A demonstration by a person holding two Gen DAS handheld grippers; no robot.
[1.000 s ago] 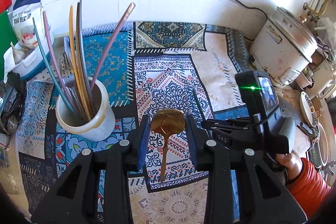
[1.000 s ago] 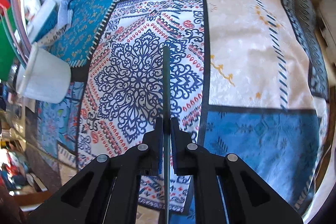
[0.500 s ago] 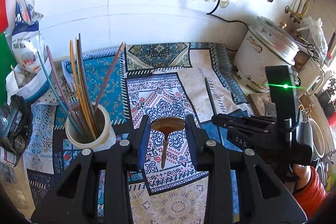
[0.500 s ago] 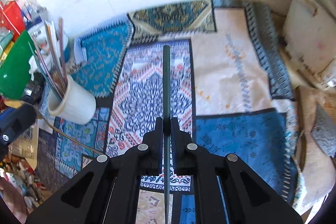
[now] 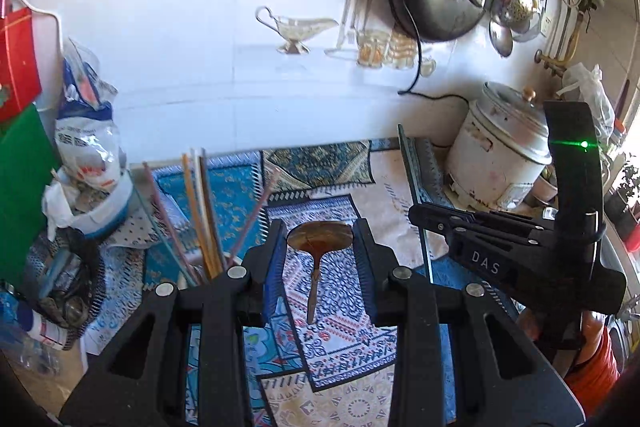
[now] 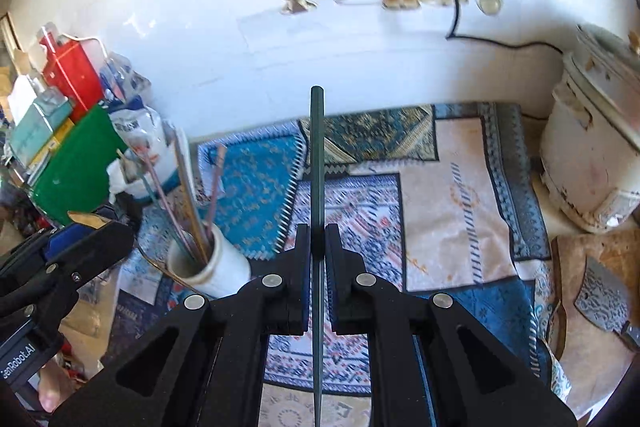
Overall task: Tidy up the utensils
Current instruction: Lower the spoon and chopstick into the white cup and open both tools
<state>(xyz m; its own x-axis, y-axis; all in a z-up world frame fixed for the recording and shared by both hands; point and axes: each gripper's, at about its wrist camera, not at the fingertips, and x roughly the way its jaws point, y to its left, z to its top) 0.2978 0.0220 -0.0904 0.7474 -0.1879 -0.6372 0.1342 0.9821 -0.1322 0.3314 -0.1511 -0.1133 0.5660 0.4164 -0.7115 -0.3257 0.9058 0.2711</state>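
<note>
My left gripper [image 5: 320,239] is shut on the bowl of a brown spoon [image 5: 321,237], whose handle hangs down over the patterned cloth [image 5: 340,307]. To its right, my right gripper [image 5: 416,214] is shut on a dark green chopstick [image 5: 414,187]. In the right wrist view that gripper [image 6: 318,231] pinches the chopstick [image 6: 317,155], which points straight ahead. The white holder cup [image 6: 218,269] stands to the left with several chopsticks [image 6: 192,203] in it. In the left wrist view the cup [image 5: 188,277] is mostly hidden behind my left finger. The left gripper [image 6: 86,223] shows at the left edge.
A white rice cooker [image 6: 592,155] stands at the right by the tiled wall. A cleaver on a wooden board [image 6: 600,297] lies in front of it. Bags and boxes [image 6: 80,131] crowd the left side behind the cup.
Both grippers have risen above the cloth and tilted up, so more of the wall shows. The spoon and the green chopstick stayed in their grips.
</note>
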